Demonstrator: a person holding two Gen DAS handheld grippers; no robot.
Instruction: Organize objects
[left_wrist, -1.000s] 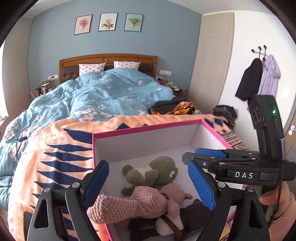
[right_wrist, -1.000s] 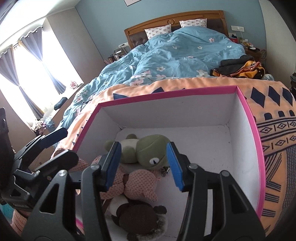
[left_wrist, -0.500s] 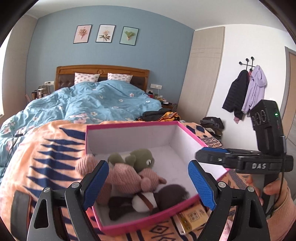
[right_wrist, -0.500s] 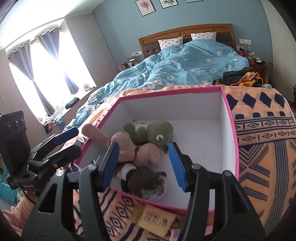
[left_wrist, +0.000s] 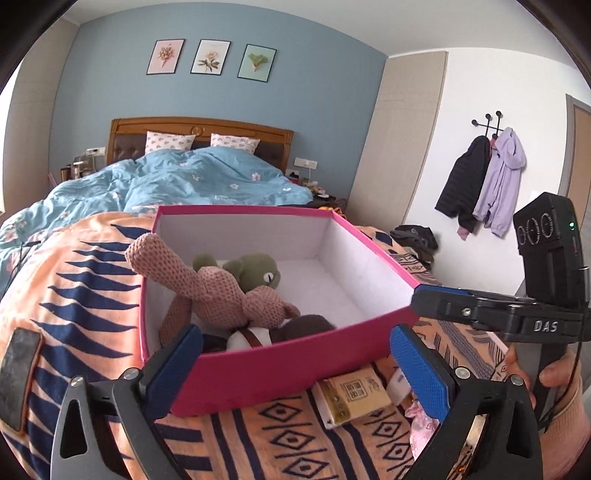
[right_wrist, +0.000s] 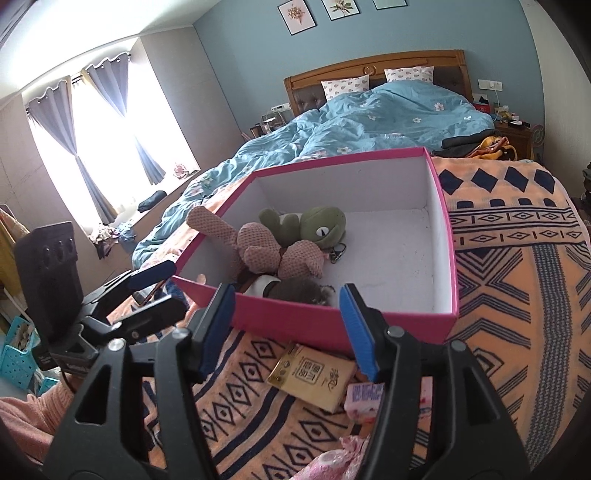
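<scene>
Left wrist view: my left gripper (left_wrist: 295, 365) stands wide apart, its jaws having just been opening, nothing pressed between the blue pads. Ahead of it, a pink box (left_wrist: 280, 365) on the patterned orange blanket (left_wrist: 74, 295) of the bed; the box's near wall shows between my jaws. Inside, toward its left half: a pink knitted toy (left_wrist: 218, 295) with one limb hanging over the left wall, a green frog plush (left_wrist: 258, 269) behind it, a dark brown plush (left_wrist: 303, 326) nearest me. Below the box's near wall, beside my right pad: a tan packet (left_wrist: 354, 397). My right gripper (left_wrist: 443, 306) reaches in from the right, near the box's right corner.

Right wrist view: my right gripper (right_wrist: 288, 328) is partly open, jaws having just been opening, holding nothing. Pink box (right_wrist: 332, 325) directly ahead, same three toys in its near-left part. Tan packet (right_wrist: 314, 376) lies between my jaws, just short of the box; a small pink-and-white packet (right_wrist: 364, 400) touches its right edge. Left gripper (right_wrist: 147, 291) visible off to my left.
</scene>
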